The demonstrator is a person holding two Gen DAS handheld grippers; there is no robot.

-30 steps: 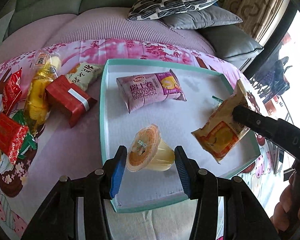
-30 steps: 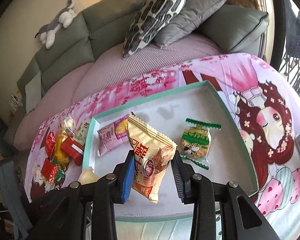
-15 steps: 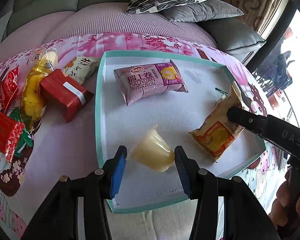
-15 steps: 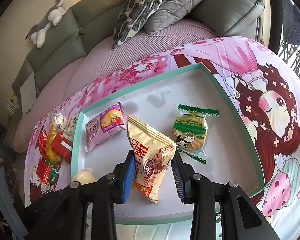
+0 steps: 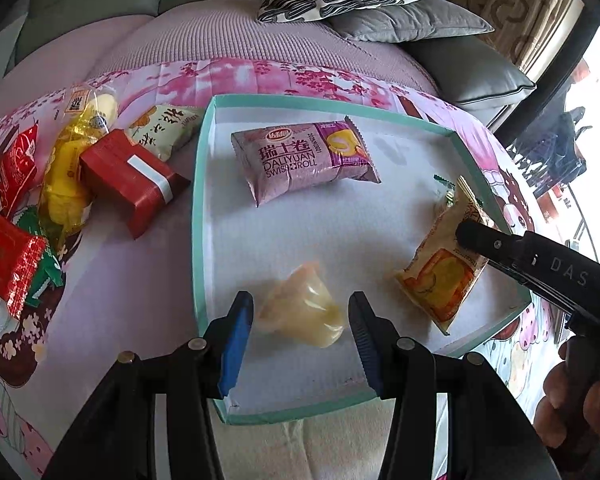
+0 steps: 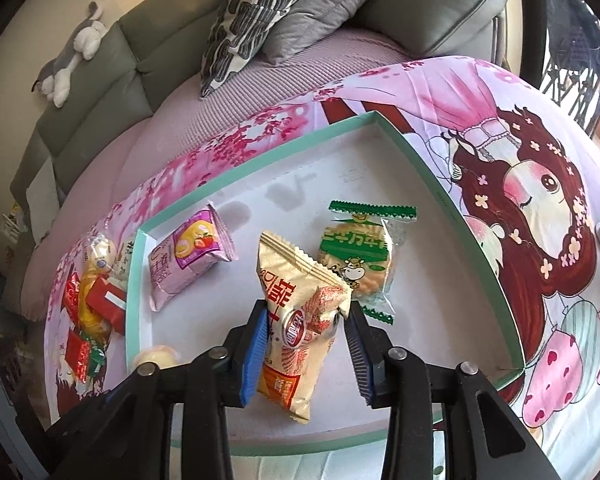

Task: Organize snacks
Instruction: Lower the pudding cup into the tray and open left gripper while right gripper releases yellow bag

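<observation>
Over the near edge of the teal tray (image 5: 201,216), as my left wrist camera shows it, my left gripper (image 5: 300,322) has its jaws spread, and the jelly cup (image 5: 300,312) lies on its side on the tray floor between them, blurred; I see a gap on each side of it, so the pads do not press on it. Farther in on the tray lies the purple Swiss roll pack (image 5: 300,160). At the tray's right side my right gripper comes in as a black finger (image 5: 496,244) laid across the golden snack bag (image 5: 444,276), whose lower end rests on the tray floor. A green-edged wrapper (image 5: 444,188) peeks out behind that bag. Left of the tray, on the pink printed cloth (image 5: 112,280), sit a red box (image 5: 132,180), a yellow bag (image 5: 66,184), a pale packet (image 5: 164,128) and red sachets (image 5: 8,260).

From the right wrist camera, my right gripper (image 6: 308,344) straddles the golden snack bag (image 6: 296,320) above the tray's near part. Its jaws have just been opening: the bag stands between them, the left pad close against it, the right pad showing a gap, so I read the grip as let go. Just beyond the bag lies the green rice cracker pack (image 6: 356,256), and left of it the purple Swiss roll pack (image 6: 188,264). The jelly cup (image 6: 156,356) shows at the tray's near left corner.
</observation>
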